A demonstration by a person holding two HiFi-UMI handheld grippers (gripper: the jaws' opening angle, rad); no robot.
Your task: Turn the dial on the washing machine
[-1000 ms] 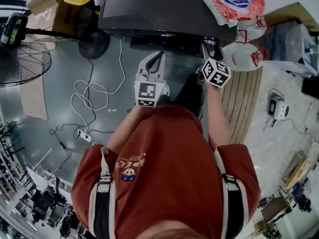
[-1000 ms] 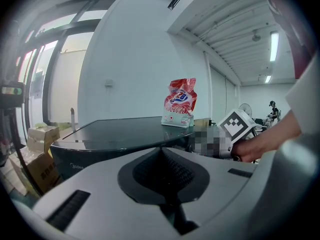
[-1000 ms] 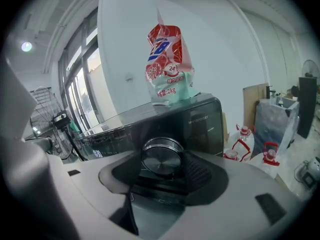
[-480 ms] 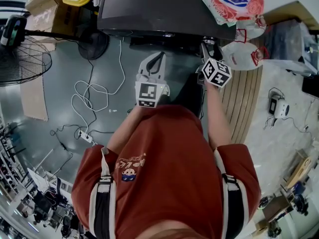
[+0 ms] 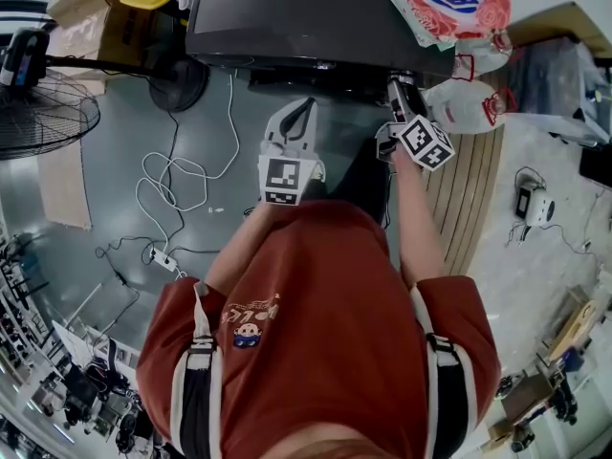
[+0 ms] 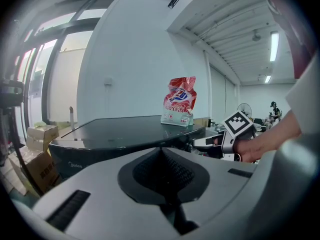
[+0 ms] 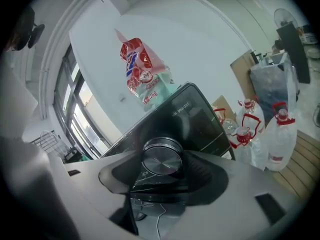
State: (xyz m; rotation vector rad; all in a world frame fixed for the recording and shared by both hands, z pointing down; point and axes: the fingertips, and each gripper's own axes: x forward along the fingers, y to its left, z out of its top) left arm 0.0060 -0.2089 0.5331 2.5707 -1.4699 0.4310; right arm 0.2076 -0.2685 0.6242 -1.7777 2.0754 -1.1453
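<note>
Where the right gripper [image 5: 402, 92] meets the front of the washing machine [image 5: 306, 22], we see the dial [image 7: 161, 157] sitting squarely between its dark pads [image 7: 212, 176]; the pads press in from either side and grip its rim. From the head view we place the dial near the right end of the machine's front edge. It is a short round knob; its flat face looks like brushed metal with a faint radial sheen; a bright ring edges it. The machine's top is dark, smooth and glossy; a red-and-white pouch [image 5: 454, 3] rests on its far right corner. We find the left gripper [image 5: 295, 122] apart from the machine, its jaws drawn together on nothing; both gripper bodies are pale matte plastic, and the pads are black and finely ribbed.
</note>
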